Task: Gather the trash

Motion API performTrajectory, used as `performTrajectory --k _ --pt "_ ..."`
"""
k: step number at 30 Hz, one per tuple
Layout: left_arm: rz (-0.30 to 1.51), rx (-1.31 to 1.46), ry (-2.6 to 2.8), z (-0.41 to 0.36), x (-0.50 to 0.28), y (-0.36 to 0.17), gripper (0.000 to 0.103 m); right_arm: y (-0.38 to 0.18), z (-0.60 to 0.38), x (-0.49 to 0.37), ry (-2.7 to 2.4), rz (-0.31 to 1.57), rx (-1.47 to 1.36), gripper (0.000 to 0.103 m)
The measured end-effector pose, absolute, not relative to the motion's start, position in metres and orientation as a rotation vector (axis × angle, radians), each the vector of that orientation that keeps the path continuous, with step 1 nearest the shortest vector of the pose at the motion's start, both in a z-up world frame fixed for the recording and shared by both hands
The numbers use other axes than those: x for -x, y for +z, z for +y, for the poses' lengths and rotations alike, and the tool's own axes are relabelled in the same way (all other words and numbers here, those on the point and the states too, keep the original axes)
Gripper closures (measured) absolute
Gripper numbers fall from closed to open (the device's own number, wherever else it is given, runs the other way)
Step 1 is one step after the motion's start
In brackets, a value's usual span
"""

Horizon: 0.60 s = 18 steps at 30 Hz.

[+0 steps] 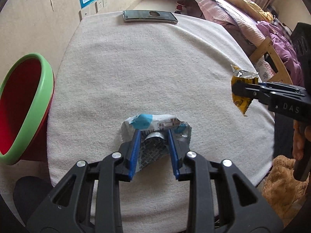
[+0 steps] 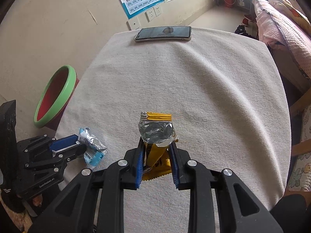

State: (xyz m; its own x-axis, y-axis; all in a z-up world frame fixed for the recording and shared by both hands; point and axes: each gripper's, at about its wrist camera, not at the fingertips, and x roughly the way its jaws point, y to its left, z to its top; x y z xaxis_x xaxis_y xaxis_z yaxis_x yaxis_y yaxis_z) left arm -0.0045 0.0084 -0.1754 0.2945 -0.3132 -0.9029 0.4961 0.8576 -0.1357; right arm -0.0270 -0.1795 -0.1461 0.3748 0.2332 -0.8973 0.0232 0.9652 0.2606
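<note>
Left hand-held gripper (image 1: 153,134): jaws closed on a blue-and-silver wrapper (image 1: 155,125), crumpled foil side up, held over the near part of the surface (image 1: 155,68).

Right hand-held gripper (image 2: 156,145): jaws clamped on a yellow wrapper (image 2: 155,132), its torn foil mouth standing up above the fingertips, long axis running roughly along the fingers.

Bin (image 1: 25,104), red inside with a green rim: stands off the left edge of the surface, low beside the wall, mouth tipped toward the cameras. It lies to the left of both wrappers; the left hand-held gripper is nearer to it, the right one well apart across the surface. Judged next move: carry each wrapper leftward past the surface edge and over the rim, left hand first.

Phone (image 1: 150,16): flat at the far edge, well clear of that path.

White cloth covering: otherwise bare between wrappers and bin; nothing stands in the way except the left hand-held gripper itself, which sits between the right one and the bin.

Bed (image 1: 243,15): far right, off the route.
</note>
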Motion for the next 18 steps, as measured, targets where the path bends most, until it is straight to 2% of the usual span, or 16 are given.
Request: performTrajectory --k 3,5,14,18 --pt "1.147 -0.167 -0.549 0.009 0.006 -0.175 0.072 -0.146 -0.180 0.028 0.133 1.183 -0.246 0.078" --pt "1.138 -0.150 -0.542 0.014 0.007 -0.173 0.058 -0.147 -0.180 0.028 0.131 1.187 -0.247 0.078" --pt "1.175 -0.127 -0.565 0.012 0.003 -0.179 0.046 -0.154 -0.175 0.029 0.143 1.206 -0.249 0.078" --pt "1.204 -0.162 -0.588 0.001 0.004 -0.188 0.046 -0.155 -0.173 0.029 0.149 1.211 -0.247 0.078"
